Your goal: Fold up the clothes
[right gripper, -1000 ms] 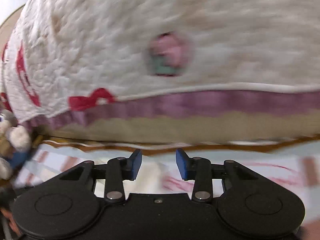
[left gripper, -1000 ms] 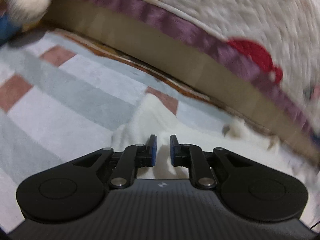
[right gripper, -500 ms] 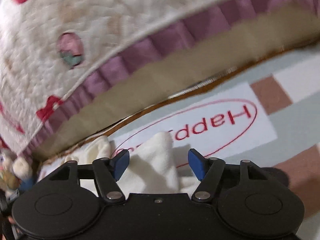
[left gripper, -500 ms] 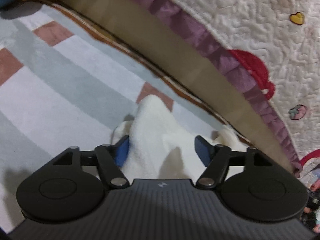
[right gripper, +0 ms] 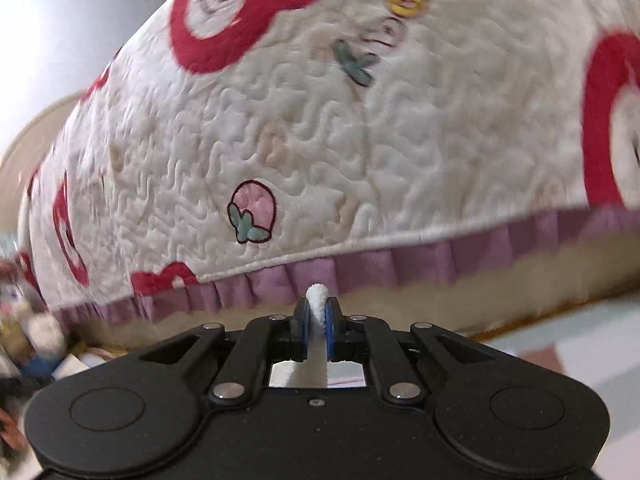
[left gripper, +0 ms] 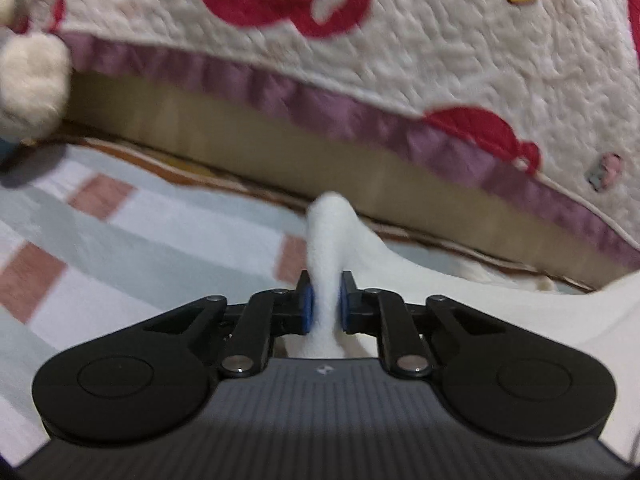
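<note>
A white fleecy garment [left gripper: 336, 232] lies on the checked rug [left gripper: 140, 240] beside the bed. My left gripper [left gripper: 325, 304] is shut on a raised fold of it, and the rest of the cloth trails off to the right. My right gripper [right gripper: 317, 320] is shut on another bit of the same white garment [right gripper: 317, 300]; only a small tuft shows above its blue pads. The right gripper is lifted, with the rug far below it.
The bed with its quilted white cover with red prints [left gripper: 440, 48] and purple frill [right gripper: 400, 268] stands close ahead in both views. A plush toy [left gripper: 32, 80] sits at the left by the bed. Small items [right gripper: 44, 344] lie at the left on the floor.
Both grippers were open around the white garment half a second ago; now both have shut on it and lifted, and the views tilt up toward the bed.
</note>
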The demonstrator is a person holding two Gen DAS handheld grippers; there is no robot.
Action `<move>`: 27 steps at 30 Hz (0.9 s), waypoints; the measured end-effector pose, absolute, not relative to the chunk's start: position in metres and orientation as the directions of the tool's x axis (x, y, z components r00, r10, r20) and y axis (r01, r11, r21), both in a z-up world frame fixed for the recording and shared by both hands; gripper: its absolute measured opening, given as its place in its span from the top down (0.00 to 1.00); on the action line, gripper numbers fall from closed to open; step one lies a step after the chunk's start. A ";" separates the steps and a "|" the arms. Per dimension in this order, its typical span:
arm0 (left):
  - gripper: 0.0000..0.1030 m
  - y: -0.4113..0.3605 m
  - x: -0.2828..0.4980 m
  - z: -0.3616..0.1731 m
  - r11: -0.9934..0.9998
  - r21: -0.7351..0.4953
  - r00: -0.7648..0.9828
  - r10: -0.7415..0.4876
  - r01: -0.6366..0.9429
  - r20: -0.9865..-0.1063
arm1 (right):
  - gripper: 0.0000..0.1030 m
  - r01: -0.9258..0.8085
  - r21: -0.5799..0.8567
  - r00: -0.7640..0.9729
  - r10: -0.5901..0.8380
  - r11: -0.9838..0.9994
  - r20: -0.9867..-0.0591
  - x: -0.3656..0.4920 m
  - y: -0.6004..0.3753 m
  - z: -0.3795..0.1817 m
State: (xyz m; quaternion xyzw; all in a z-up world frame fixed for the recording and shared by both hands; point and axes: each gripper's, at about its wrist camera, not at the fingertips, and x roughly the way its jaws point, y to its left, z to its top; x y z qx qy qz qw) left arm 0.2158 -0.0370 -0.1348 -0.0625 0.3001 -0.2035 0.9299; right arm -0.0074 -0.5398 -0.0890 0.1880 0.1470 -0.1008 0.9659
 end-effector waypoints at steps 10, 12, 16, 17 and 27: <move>0.92 -0.058 0.229 -0.150 0.949 -0.130 0.753 -0.308 0.288 -0.581 | 0.92 0.398 0.268 0.873 -0.274 0.877 -0.403 0.018 -0.541 -0.112; 0.89 -0.069 0.235 -0.161 0.948 -0.092 0.714 -0.290 0.304 -0.638 | 0.91 0.401 0.033 0.765 -0.315 0.915 -0.561 0.047 -0.532 -0.136; 0.51 -0.098 0.222 -0.152 0.921 0.125 0.735 -0.207 0.369 -0.646 | 0.89 0.361 -0.316 0.573 -0.476 0.878 -0.667 0.076 -0.519 -0.173; 0.46 -0.101 0.218 -0.146 0.915 0.145 0.749 -0.208 0.376 -0.629 | 0.76 0.410 -0.295 0.567 -0.494 0.863 -0.659 0.073 -0.521 -0.167; 0.49 -0.097 0.210 -0.126 0.901 -0.114 0.688 -0.397 0.419 -0.607 | 0.48 0.431 0.270 0.733 -0.159 0.861 -0.661 -0.023 -0.479 -0.093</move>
